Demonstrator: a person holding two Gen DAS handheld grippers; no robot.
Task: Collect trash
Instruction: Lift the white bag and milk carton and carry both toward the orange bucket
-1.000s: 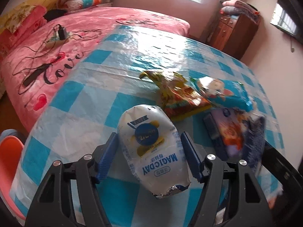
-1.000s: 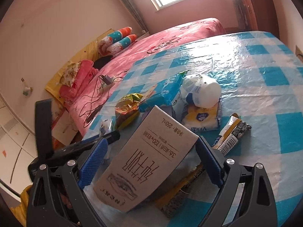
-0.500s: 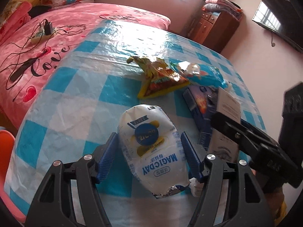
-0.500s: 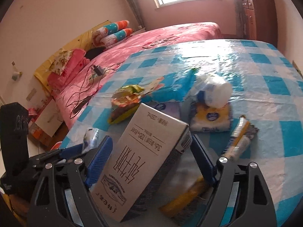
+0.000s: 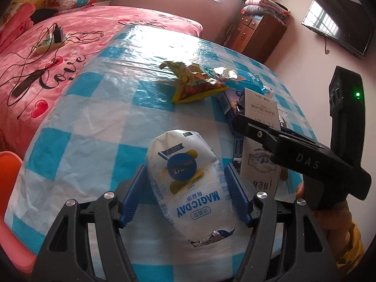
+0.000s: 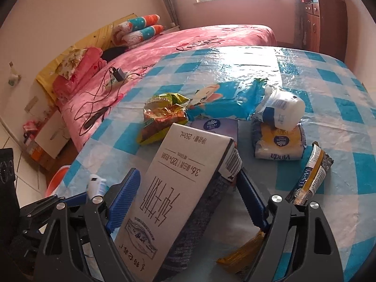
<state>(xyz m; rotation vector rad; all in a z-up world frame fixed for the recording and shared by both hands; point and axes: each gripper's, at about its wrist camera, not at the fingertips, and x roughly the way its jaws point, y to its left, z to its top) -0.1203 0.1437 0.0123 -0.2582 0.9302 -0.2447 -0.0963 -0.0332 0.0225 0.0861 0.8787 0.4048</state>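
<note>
Checked blue-and-white desk (image 5: 98, 108), pink bed (image 5: 70, 35) on its far left.
Your left claw (image 5: 185, 184) pinches the white pouch (image 5: 188, 183); your right claw (image 6: 188, 197), just narrowed, squeezes the milk carton (image 6: 178, 188) above the near desk.

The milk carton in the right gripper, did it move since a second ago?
Yes. The milk carton, gripped in the right gripper, has drawn back from the Vinda tissue pack lying on the table.
</note>
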